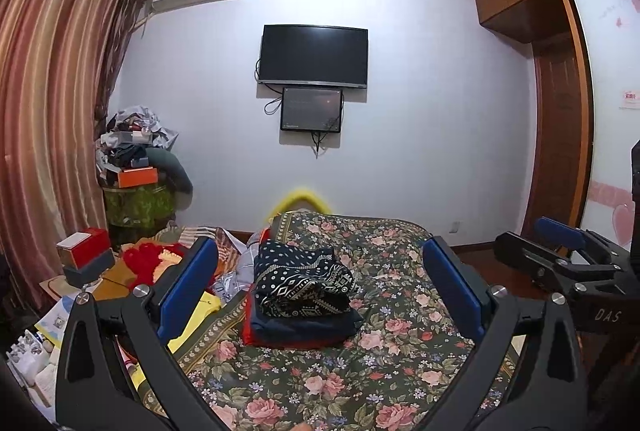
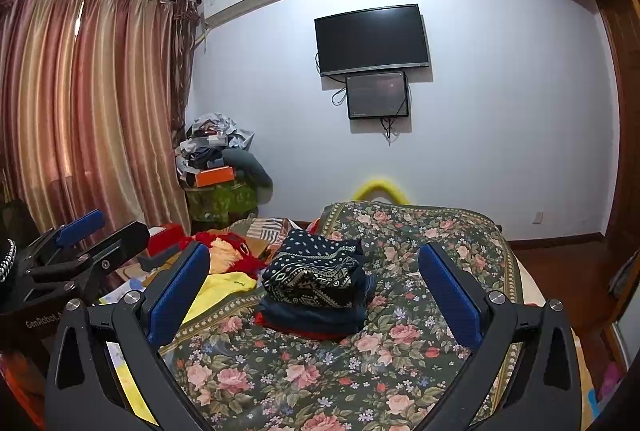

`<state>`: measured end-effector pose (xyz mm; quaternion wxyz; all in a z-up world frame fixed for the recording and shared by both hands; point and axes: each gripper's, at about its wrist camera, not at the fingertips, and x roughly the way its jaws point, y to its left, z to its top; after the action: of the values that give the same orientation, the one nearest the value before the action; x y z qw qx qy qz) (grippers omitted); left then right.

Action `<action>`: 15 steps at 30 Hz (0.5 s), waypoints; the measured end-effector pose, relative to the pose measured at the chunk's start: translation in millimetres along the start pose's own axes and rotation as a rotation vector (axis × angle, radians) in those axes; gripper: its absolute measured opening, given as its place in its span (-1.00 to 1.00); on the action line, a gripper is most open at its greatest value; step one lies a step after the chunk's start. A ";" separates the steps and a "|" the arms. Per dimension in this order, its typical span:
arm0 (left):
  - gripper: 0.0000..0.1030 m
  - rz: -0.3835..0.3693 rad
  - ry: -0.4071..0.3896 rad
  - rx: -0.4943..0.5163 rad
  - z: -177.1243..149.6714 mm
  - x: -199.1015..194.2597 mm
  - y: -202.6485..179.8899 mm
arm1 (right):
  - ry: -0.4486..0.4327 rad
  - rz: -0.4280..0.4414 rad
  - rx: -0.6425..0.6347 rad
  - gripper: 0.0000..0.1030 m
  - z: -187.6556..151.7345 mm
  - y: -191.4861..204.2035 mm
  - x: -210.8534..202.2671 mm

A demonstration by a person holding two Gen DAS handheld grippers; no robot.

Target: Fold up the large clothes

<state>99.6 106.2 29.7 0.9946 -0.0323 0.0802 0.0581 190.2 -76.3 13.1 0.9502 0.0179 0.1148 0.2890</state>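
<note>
A stack of folded clothes (image 1: 302,297) lies on the floral bedspread (image 1: 400,255): a dark navy patterned garment on top, plain navy and red pieces under it. It also shows in the right wrist view (image 2: 316,291). My left gripper (image 1: 320,279) is open and empty, held above the bed with the stack between its blue pads. My right gripper (image 2: 314,283) is open and empty too, framing the stack the same way. The right gripper shows at the right of the left wrist view (image 1: 560,251); the left gripper shows at the left of the right wrist view (image 2: 80,243).
Loose clothes, a yellow garment (image 2: 224,291) and a red fuzzy one (image 2: 236,251), lie left of the stack. A cluttered side table with boxes (image 1: 84,255) stands at the left. A pile of things (image 1: 136,159) sits by the curtain. A TV (image 1: 314,57) hangs on the far wall.
</note>
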 end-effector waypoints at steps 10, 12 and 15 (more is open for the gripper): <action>0.99 -0.022 0.013 0.001 -2.6 0.2 -0.6 | -0.003 -0.025 0.003 1.00 -1.8 1.0 -0.9; 0.99 -0.022 0.012 0.002 -3.1 0.2 -1.0 | -0.005 -0.029 0.003 1.00 -1.5 1.3 -1.3; 0.99 -0.021 0.016 0.007 -3.5 -0.2 -1.5 | -0.004 -0.024 0.007 1.00 -1.1 1.0 -1.7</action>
<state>99.1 104.4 26.4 0.9945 -0.0303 0.0882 0.0472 188.0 -76.5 12.4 0.9538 0.0202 0.1143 0.2772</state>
